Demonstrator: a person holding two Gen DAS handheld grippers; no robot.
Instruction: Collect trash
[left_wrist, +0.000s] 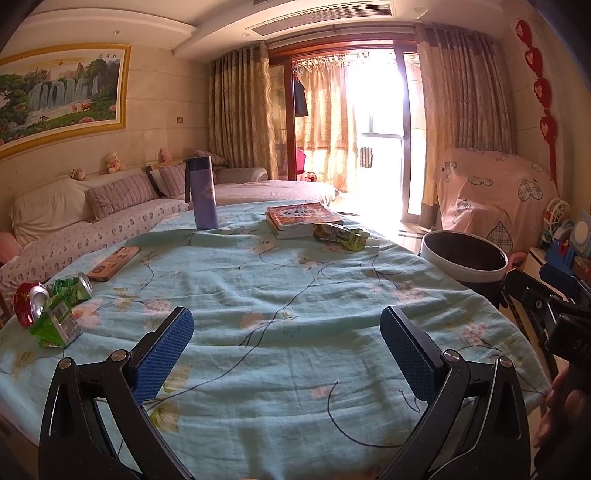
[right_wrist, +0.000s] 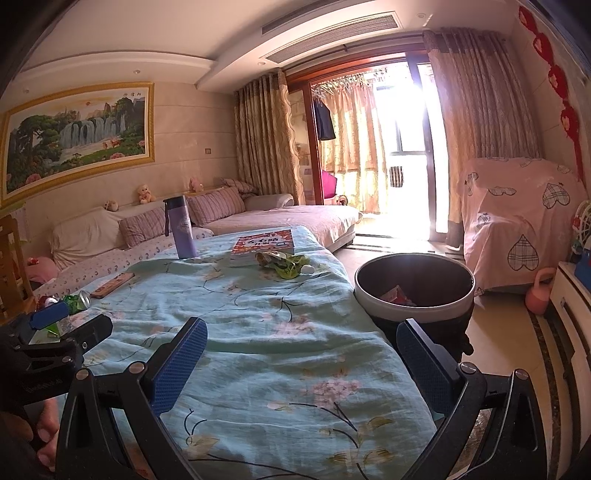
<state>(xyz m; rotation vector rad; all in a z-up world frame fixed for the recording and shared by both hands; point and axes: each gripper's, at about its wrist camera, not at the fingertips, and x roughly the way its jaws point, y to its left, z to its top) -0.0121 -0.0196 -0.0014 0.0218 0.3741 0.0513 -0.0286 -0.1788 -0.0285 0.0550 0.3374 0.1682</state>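
A crushed red can (left_wrist: 26, 302), a crushed green can (left_wrist: 75, 290) and a green carton (left_wrist: 55, 326) lie at the table's left edge; the green can also shows in the right wrist view (right_wrist: 77, 301). A crumpled green-yellow wrapper (left_wrist: 341, 235) (right_wrist: 286, 264) lies by the books. A round bin (left_wrist: 465, 260) (right_wrist: 413, 291) stands right of the table and holds some red trash (right_wrist: 397, 295). My left gripper (left_wrist: 286, 352) is open and empty over the near cloth. My right gripper (right_wrist: 301, 363) is open and empty near the table's right edge, beside the bin.
The table has a light-blue flowered cloth (left_wrist: 295, 295). On it stand a purple bottle (left_wrist: 203, 192), a stack of books (left_wrist: 301, 218) and a wooden-cased phone (left_wrist: 114, 264). A sofa (left_wrist: 92, 221) lies behind, a covered chair (left_wrist: 495, 199) at the right.
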